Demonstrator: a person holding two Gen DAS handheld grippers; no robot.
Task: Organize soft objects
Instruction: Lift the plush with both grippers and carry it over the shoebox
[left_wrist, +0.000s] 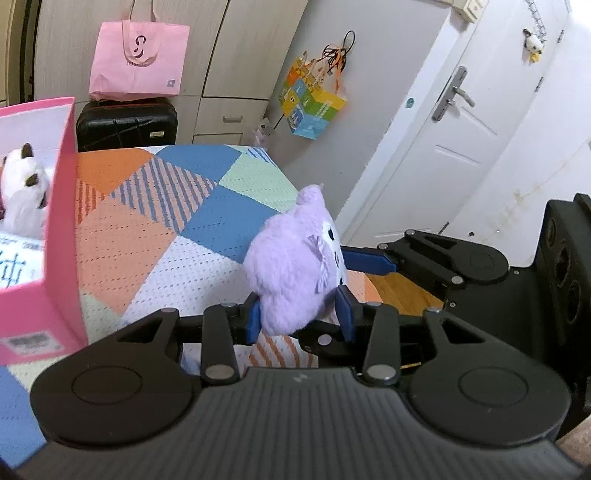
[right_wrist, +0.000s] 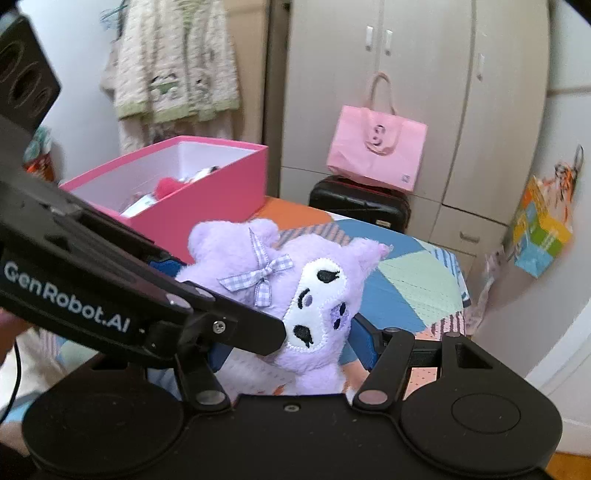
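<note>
Fuzzy purple plush toy (left_wrist: 295, 266), embroidered white face, gingham bow, sits mid-frame over the patchwork bed cover (left_wrist: 147, 229). Left gripper (left_wrist: 301, 317) clamps it between blue pads. Right gripper (right_wrist: 291, 350) is also around it, pads against both sides. Rigid pink box (right_wrist: 207, 195), upper left, holds a white plush cat (left_wrist: 24, 192).
</note>
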